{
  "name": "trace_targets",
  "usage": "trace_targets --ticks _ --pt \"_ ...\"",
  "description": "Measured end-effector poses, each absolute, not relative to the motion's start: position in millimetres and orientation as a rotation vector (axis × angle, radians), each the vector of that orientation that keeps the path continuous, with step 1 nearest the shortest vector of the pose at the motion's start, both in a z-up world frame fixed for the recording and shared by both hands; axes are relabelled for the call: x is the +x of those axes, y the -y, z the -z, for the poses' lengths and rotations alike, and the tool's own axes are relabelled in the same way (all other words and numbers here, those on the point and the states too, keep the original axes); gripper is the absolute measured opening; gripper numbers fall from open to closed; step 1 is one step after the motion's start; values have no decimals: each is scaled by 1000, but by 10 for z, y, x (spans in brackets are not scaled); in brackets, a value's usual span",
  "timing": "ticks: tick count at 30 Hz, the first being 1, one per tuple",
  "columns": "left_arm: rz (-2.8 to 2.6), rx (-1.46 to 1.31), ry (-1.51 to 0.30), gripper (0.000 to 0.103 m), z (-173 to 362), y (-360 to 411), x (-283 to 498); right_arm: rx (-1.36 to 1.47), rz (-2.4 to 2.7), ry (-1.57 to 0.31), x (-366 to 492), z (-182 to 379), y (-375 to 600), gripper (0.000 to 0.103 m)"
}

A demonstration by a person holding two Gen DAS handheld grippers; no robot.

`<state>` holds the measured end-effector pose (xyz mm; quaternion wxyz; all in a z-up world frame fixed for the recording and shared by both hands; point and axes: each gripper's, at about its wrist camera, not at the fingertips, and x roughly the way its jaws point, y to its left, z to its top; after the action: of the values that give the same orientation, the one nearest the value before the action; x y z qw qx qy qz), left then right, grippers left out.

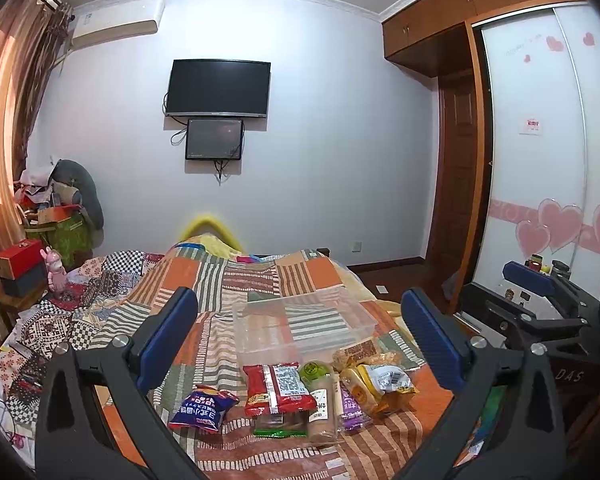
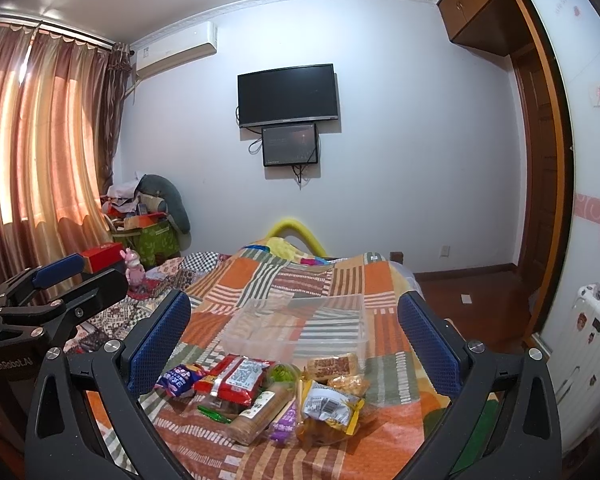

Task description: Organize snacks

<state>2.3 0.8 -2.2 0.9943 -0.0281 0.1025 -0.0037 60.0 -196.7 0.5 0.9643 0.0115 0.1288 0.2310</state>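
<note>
A heap of snack packets lies on the patchwork bedspread (image 1: 260,280) in front of both grippers. It holds a blue bag (image 1: 203,407), a red packet (image 1: 278,388), a round biscuit roll (image 1: 322,404), a purple bar (image 1: 352,408) and a yellow bag (image 1: 384,382). Beyond them stands a clear plastic box (image 1: 304,326), with nothing in it. My left gripper (image 1: 300,344) hangs open above the near side of the heap. My right gripper (image 2: 296,348) is open too, over the red packet (image 2: 236,378), yellow bag (image 2: 328,408) and clear box (image 2: 296,328).
The bed runs away to a white wall with a television (image 1: 218,88). Boxes and a pink toy (image 1: 56,274) crowd the left bedside. A wardrobe (image 1: 548,140) and wooden floor (image 1: 396,280) lie right. The right gripper's body (image 1: 540,308) shows in the left wrist view.
</note>
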Motion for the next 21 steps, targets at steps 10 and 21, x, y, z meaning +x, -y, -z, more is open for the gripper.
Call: trace_targets --ticks 10,21 --pt "23 -81 -252 103 139 -57 166 28 -472 -294 704 59 1961 103" --pt "32 -72 -385 103 489 -308 456 38 -474 -418 962 359 1990 103"
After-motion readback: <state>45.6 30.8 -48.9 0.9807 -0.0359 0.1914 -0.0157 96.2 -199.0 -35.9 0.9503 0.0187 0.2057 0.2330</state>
